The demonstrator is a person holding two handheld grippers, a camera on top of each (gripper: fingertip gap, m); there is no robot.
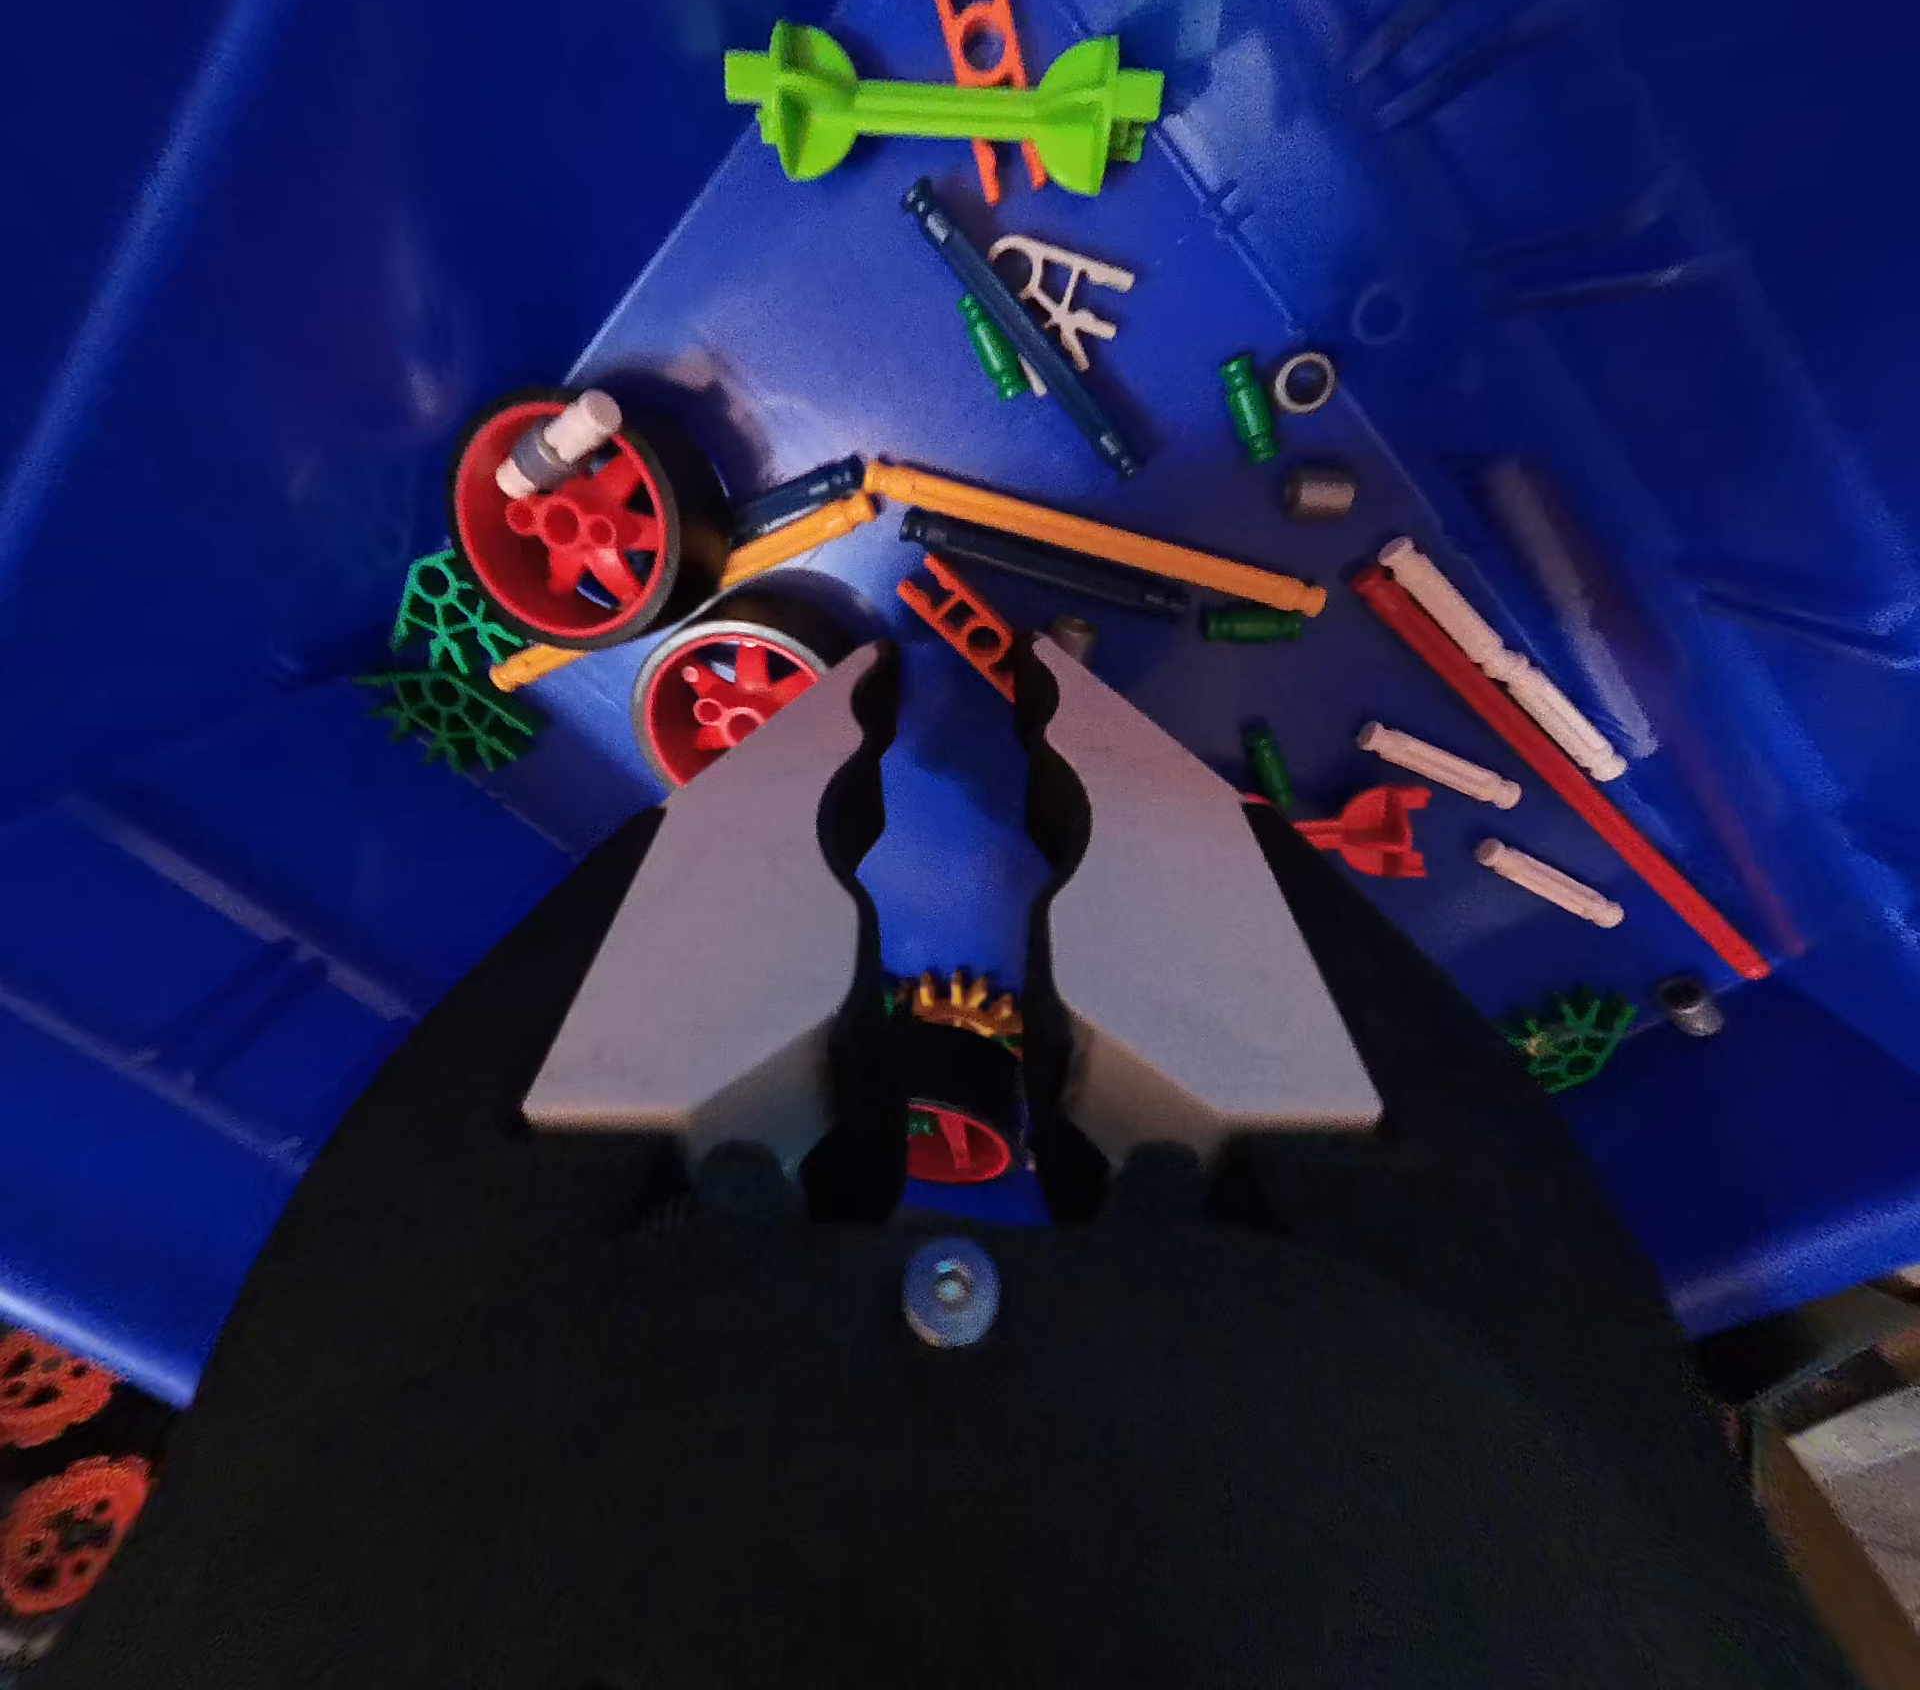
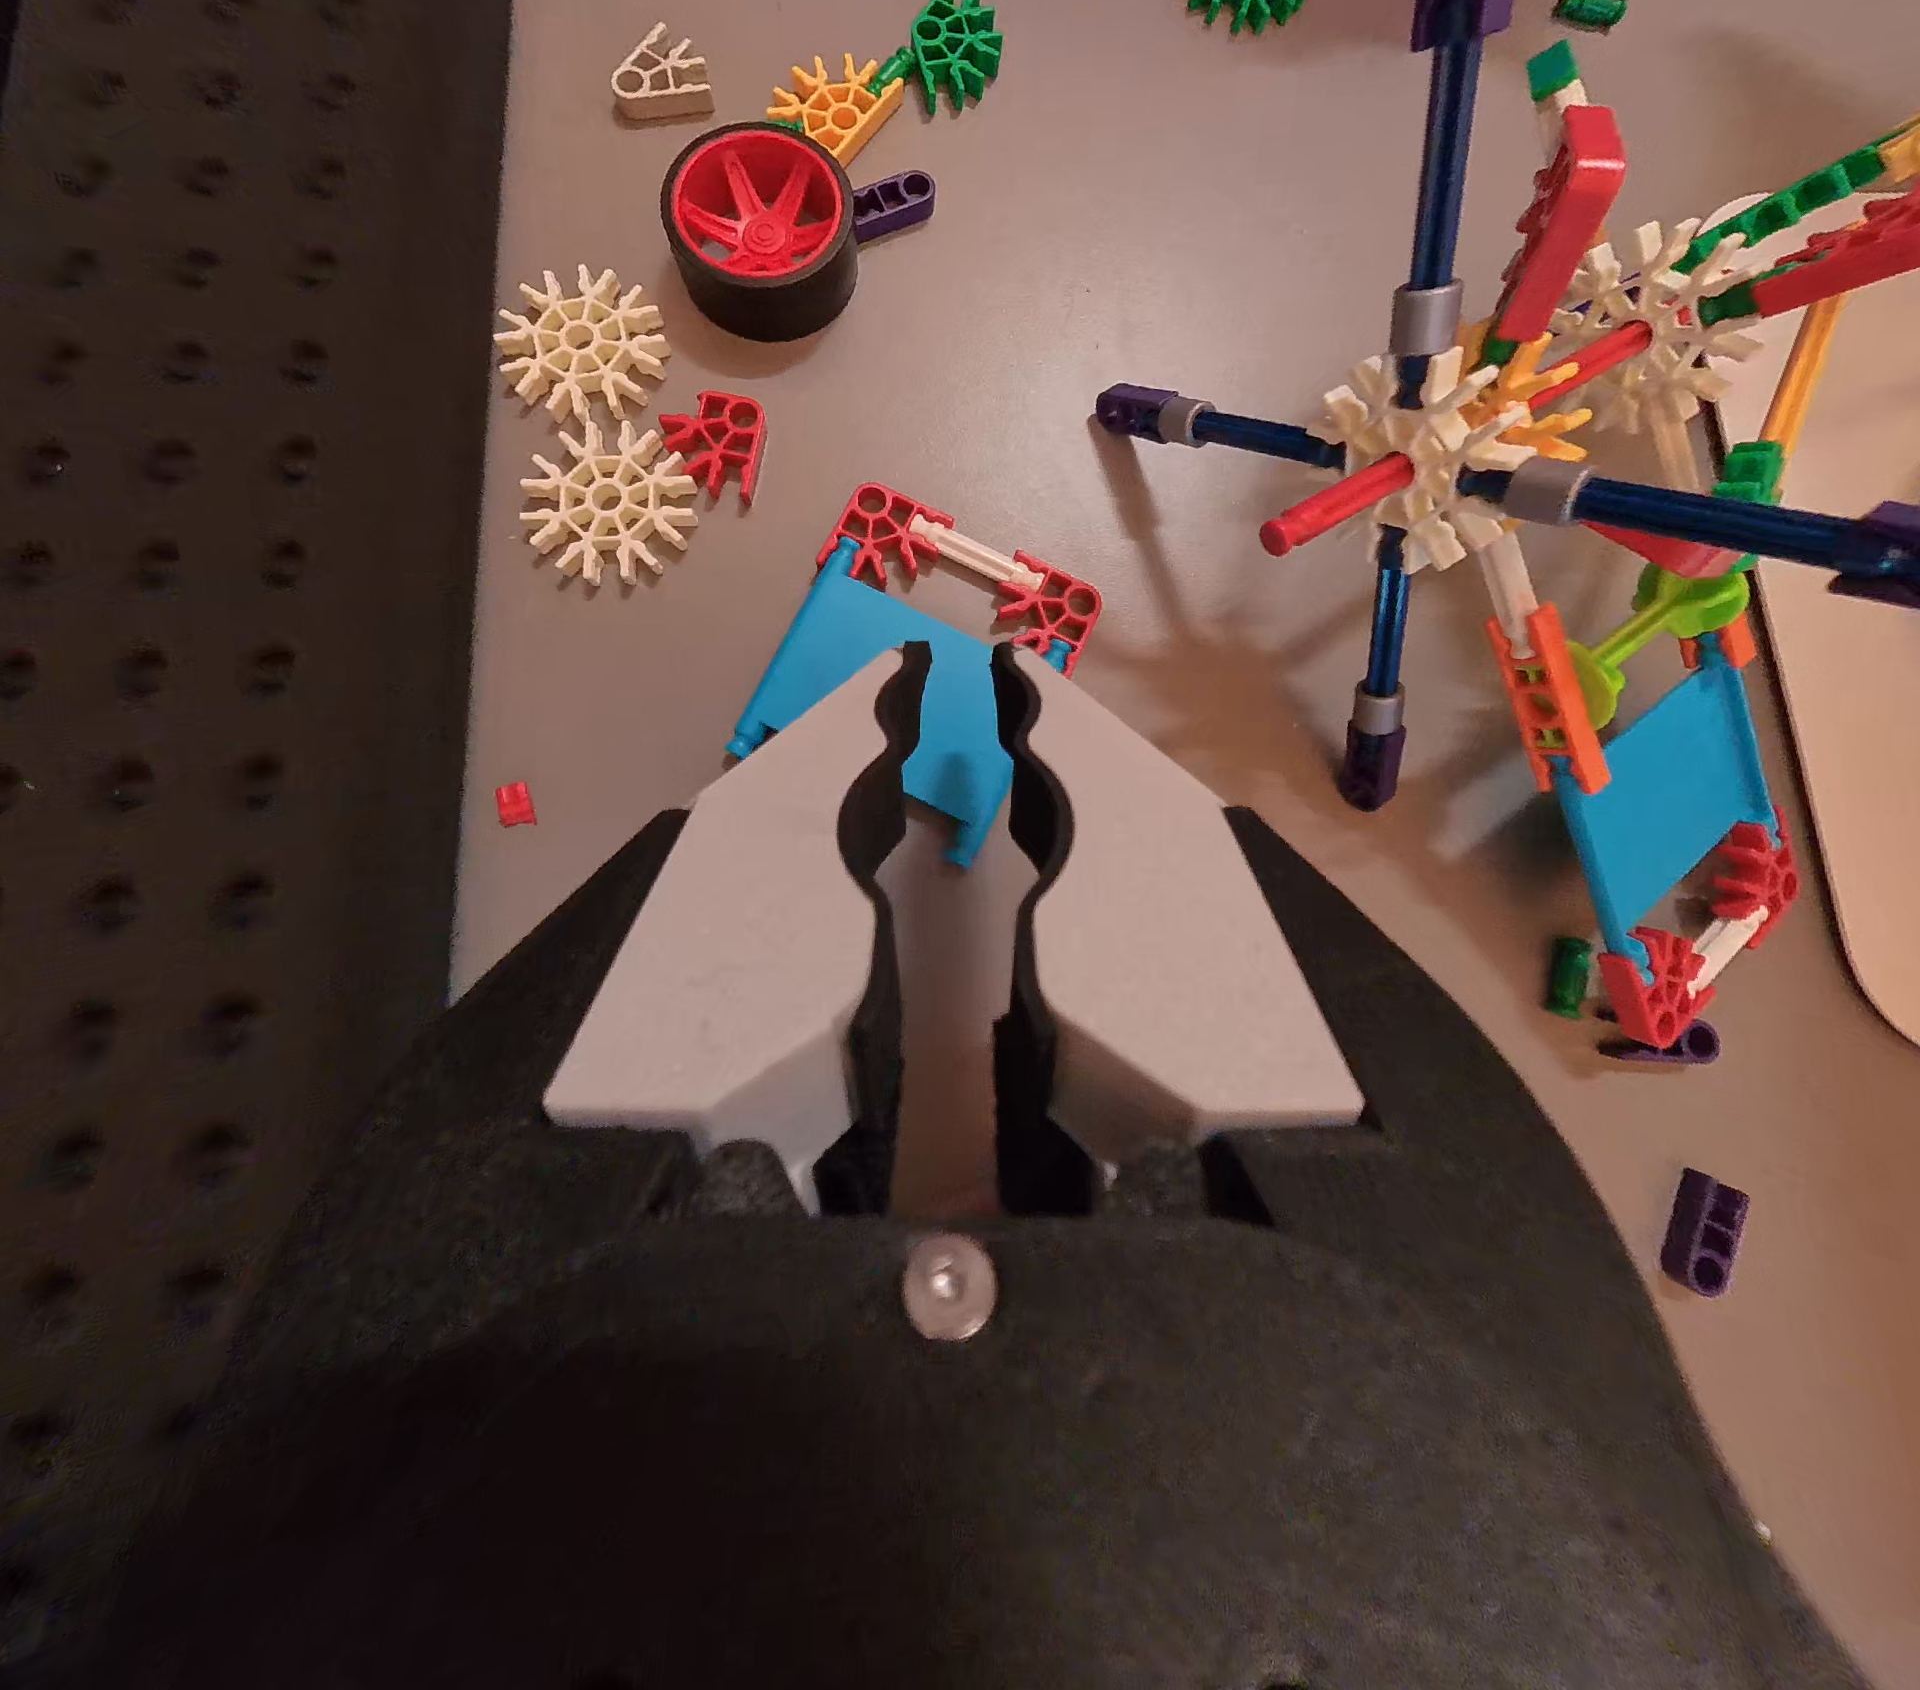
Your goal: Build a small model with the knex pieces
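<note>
My left gripper [image 1: 961,664] is open and empty, reaching down inside a blue bin [image 1: 312,290]. Its tips hover by a small orange connector [image 1: 961,627], next to a red wheel [image 1: 722,695] and below a dark blue rod [image 1: 1039,565] and an orange rod [image 1: 1091,539]. My right gripper [image 2: 954,658] stands narrowly open over a light blue panel [image 2: 831,653] on the grey table [image 2: 1143,186]. The panel's far edge carries two red corner connectors [image 2: 883,534] joined by a white rod [image 2: 977,560]. The panel shows in the gap between the jaws; I see no grip on it.
The bin also holds another red wheel [image 1: 566,518], a lime green piece [image 1: 940,113], and green, white and red rods. On the table are a built rod model [image 2: 1434,445], a wheel [image 2: 758,227], white snowflake connectors [image 2: 580,341] and a black perforated mat [image 2: 208,393] on the left. Tip to tip, the grippers are about 35 cm apart.
</note>
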